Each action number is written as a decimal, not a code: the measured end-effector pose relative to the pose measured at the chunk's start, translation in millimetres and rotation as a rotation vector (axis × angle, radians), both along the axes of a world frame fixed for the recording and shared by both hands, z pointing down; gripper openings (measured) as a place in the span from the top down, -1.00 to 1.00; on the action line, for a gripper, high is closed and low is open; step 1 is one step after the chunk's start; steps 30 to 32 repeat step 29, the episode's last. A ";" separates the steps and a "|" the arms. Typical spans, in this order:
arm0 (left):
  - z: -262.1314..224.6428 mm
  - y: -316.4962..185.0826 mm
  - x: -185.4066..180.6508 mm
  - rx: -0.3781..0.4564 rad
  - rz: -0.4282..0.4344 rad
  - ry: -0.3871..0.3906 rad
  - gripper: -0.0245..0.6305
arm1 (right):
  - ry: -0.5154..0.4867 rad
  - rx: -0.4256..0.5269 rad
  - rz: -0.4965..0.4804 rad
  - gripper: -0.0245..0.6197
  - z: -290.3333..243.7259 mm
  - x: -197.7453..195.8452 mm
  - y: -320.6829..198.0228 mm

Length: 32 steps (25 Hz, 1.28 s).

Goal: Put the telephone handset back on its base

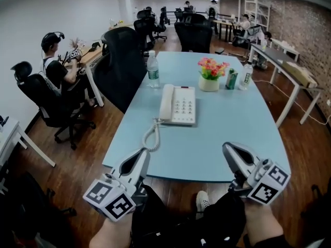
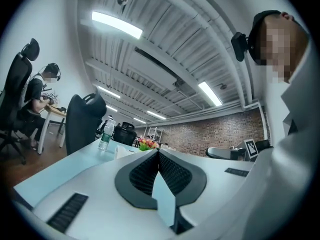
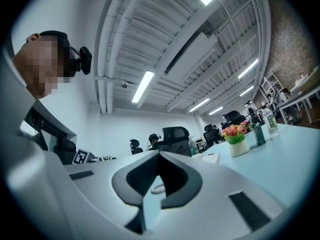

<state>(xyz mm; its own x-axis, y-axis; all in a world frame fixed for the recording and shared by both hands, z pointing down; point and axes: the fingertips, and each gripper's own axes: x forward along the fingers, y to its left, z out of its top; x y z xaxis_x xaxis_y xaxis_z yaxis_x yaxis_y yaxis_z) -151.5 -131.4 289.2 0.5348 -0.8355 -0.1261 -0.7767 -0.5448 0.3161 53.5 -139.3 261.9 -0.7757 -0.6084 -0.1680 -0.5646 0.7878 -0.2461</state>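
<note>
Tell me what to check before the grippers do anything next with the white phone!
1. White plastic telephone handset lies on its white push-button base: ok, it sits along the base's left side.
2. Handset pressed fully into the cradle: cannot tell.
3. Left gripper empty: ok, jaws together, nothing between them.
4. Right gripper empty: ok, jaw tips meet, nothing held.
5. White coiled cord clear of both grippers: ok, it lies on the pale blue table in front of the base.
6. Clear plastic water bottle and white pot of flowers apart from the phone: ok.
</note>
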 end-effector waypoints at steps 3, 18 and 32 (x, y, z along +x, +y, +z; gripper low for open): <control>-9.3 2.9 -1.8 0.013 0.000 0.005 0.93 | 0.008 -0.025 -0.012 0.89 13.1 -2.6 1.6; -6.4 -19.9 1.9 0.008 -0.014 -0.008 0.93 | 0.009 -0.062 0.010 0.89 33.9 4.4 -13.9; 2.9 -33.6 3.6 -0.015 -0.020 -0.027 0.93 | 0.023 -0.089 0.027 0.89 47.8 10.0 -28.6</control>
